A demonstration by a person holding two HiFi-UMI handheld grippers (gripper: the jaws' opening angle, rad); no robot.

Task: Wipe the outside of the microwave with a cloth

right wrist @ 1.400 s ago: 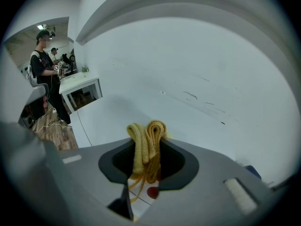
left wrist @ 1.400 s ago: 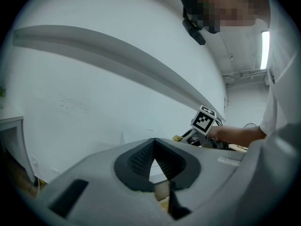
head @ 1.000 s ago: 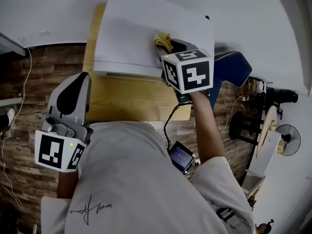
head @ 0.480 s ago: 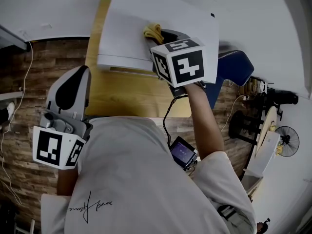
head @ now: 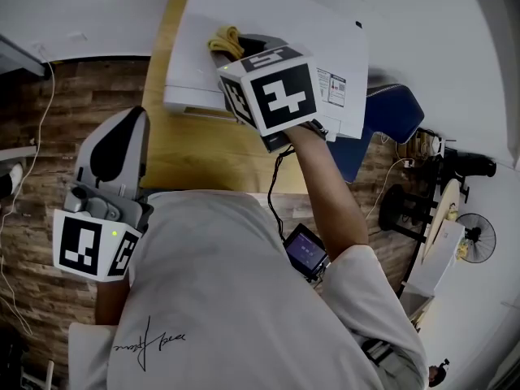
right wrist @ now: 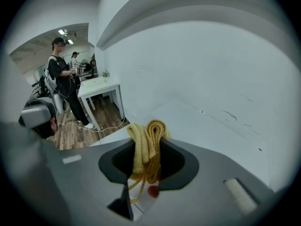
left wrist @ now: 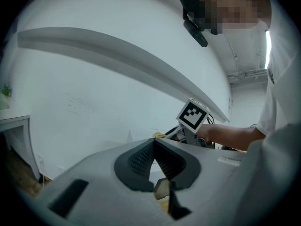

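Yellow cloth (right wrist: 146, 147), bunched up, is clamped between the jaws of the right gripper (right wrist: 146, 163) on the white microwave's (head: 284, 23) top, towards its left side. The left gripper (left wrist: 154, 161) hangs well apart from the microwave, jaws together on nothing.

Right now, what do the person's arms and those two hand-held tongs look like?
The left tongs and right tongs have smooth grey bodies with dark pads inside. Each carries a white cube printed with black square markers. A black cable trails from the right one. The person wears a white short-sleeved T-shirt.
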